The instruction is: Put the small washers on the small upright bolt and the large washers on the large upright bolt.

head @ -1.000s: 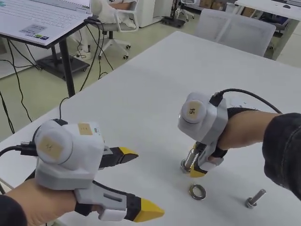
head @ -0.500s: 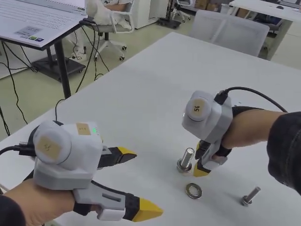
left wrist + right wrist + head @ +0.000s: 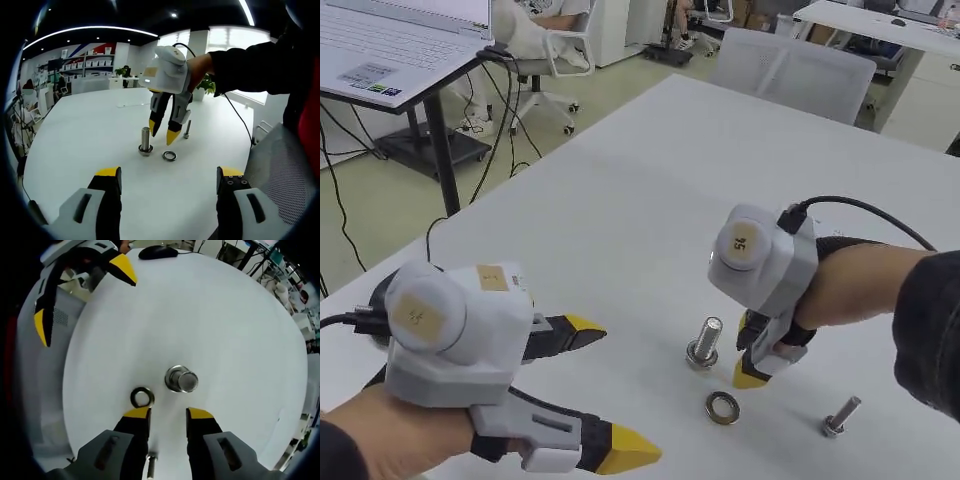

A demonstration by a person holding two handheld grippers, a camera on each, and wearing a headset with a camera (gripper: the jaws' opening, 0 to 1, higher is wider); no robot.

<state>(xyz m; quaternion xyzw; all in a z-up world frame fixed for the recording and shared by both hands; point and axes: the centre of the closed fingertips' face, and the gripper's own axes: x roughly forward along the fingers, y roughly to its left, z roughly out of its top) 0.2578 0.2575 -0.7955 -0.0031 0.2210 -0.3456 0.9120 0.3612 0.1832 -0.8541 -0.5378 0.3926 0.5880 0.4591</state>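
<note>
R claw [image 3: 748, 376] has backed off large bolt [image 3: 704, 342], now just beside it, jaws a little apart, nothing betw. Bolt stands upright on worktop [image 3: 650, 180], loose washer [image 3: 723, 407] near its base. L claw [image 3: 608, 390] spread wide, empty.

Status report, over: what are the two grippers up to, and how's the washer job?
Both grippers open, empty: left gripper aside, right gripper beside large bolt. One washer loose on table. Nothing blocking.

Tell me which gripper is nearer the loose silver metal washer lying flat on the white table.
Right. The right gripper hangs just above and beside the silver metal washer, tips pointing down; the left gripper is farther off to the side, jaws open.
</note>
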